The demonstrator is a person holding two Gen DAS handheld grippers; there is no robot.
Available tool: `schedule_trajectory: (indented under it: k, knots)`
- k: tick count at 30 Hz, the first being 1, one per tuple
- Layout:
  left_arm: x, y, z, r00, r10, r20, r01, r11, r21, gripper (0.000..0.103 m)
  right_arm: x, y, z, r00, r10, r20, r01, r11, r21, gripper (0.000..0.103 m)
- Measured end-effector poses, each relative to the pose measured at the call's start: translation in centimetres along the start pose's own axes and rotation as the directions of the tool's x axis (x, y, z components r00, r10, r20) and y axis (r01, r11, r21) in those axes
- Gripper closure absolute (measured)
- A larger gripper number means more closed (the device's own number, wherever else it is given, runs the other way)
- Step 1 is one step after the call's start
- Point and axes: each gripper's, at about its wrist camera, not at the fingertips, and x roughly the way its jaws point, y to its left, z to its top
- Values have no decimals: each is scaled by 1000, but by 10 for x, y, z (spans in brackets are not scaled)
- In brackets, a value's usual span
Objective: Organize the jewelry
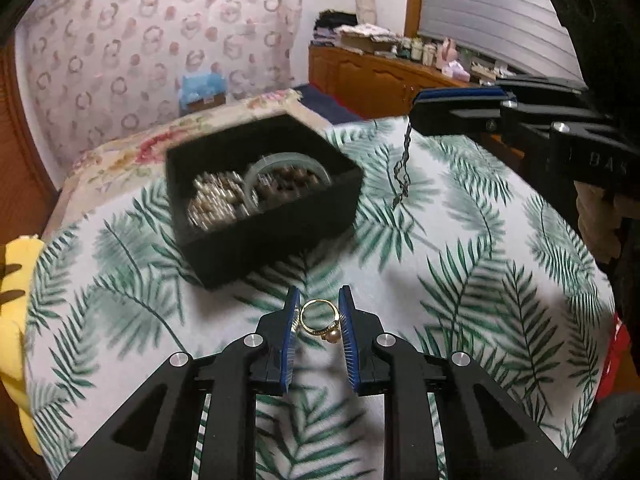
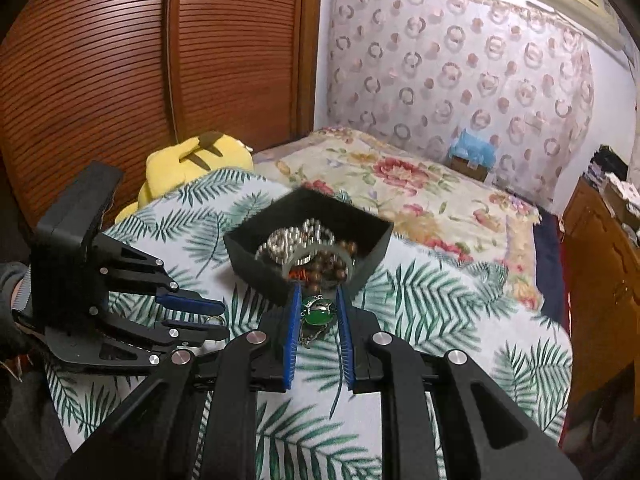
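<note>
A black open box (image 1: 272,216) holds silver beads, brown beads and a pale green bangle (image 1: 280,168); it also shows in the right wrist view (image 2: 308,248). My left gripper (image 1: 319,312) is shut on a gold ring with a pearl (image 1: 320,320), held above the leaf-print cloth in front of the box. It shows at the left of the right wrist view (image 2: 218,318). My right gripper (image 2: 318,310) is shut on a green pendant (image 2: 318,314) with a thin chain (image 1: 402,172) hanging down, right of the box.
The leaf-print cloth (image 1: 460,280) covers a raised surface on a floral bed (image 2: 420,192). A yellow plush toy (image 2: 192,160) lies at the left edge. A wooden cabinet (image 1: 372,76) with clutter stands at the far right.
</note>
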Motion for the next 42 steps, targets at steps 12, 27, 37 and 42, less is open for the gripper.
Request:
schedule_trajectory:
  k: [12, 27, 37, 42]
  knots:
    - [-7, 34, 46, 993, 65, 94, -60, 997, -54, 84, 26, -8, 36, 999, 21, 34, -21, 1000, 7, 83]
    - [14, 60, 61, 992, 91, 91, -78, 988, -137, 84, 43, -30, 30, 998, 51, 24, -54, 991, 120, 82]
    - [1, 56, 57, 983, 147, 106, -128, 977, -172, 28, 14, -28, 8, 999, -10, 41, 3, 985, 173, 69]
    - [-18, 45, 50, 975, 185, 125, -161, 970, -183, 10, -5, -24, -4, 995, -65, 70, 48, 976, 214, 44]
